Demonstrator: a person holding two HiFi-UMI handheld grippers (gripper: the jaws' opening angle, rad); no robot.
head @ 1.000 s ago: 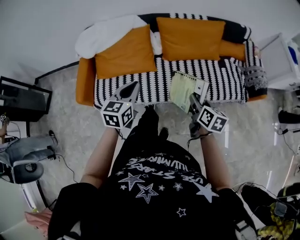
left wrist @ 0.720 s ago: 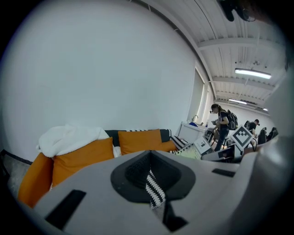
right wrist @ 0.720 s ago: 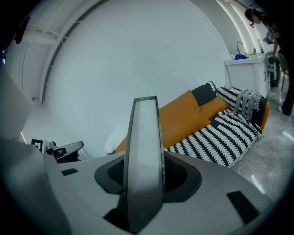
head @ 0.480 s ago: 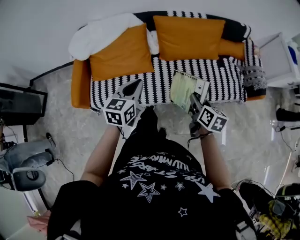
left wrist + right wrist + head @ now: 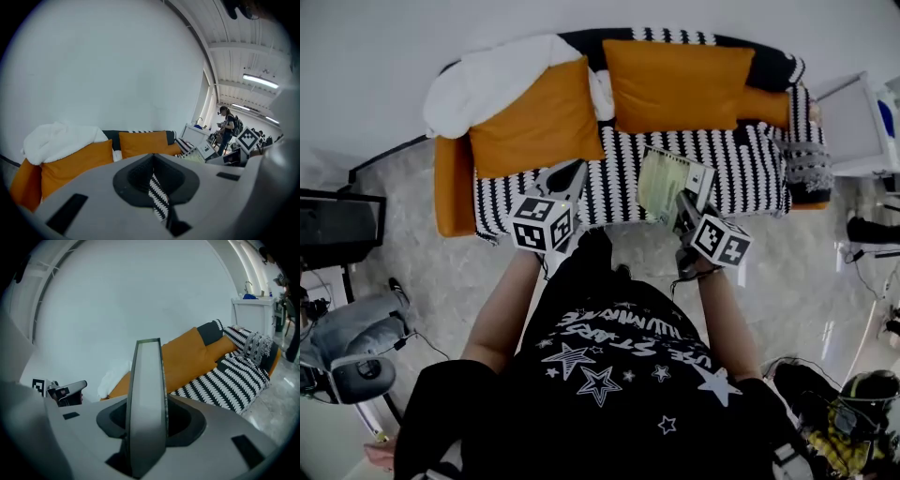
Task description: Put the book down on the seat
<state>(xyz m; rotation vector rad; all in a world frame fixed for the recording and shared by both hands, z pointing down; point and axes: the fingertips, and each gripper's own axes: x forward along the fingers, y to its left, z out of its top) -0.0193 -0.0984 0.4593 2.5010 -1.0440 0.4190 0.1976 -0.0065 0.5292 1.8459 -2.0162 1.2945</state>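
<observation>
The right gripper [image 5: 684,201] is clenched on the book [image 5: 666,180]. In the right gripper view the book stands edge-on in the middle between the 2 jaws. Both jaws press on its covers, and its grey edge rises well past the jaw tips. In the head view the book reaches out beyond the jaw tips, tilted, with its pale green cover facing up. It hangs over the front part of the striped seat [image 5: 741,159]. Only the gripper carries it, and it does not lie on the seat. Seen from these jaws, the seat is ahead, to the right, and lower than the tips.

The left gripper [image 5: 569,172] grasps nothing. Its 2 jaws are drawn together with only a thin slit between them, and through this slit a strip of the black-and-white seat cover is visible. The tips are over the front edge of the seat. The book is to the right of them and well apart.

Ahead of the left jaws and higher, the left orange cushion [image 5: 536,117] and the right orange cushion [image 5: 678,82] lean on the backrest. A white blanket [image 5: 492,75] lies ahead and to the left of these jaws, on top of the left orange cushion. Far to the right of these jaws, in the left gripper view, a person [image 5: 228,126] stands in the background.
</observation>
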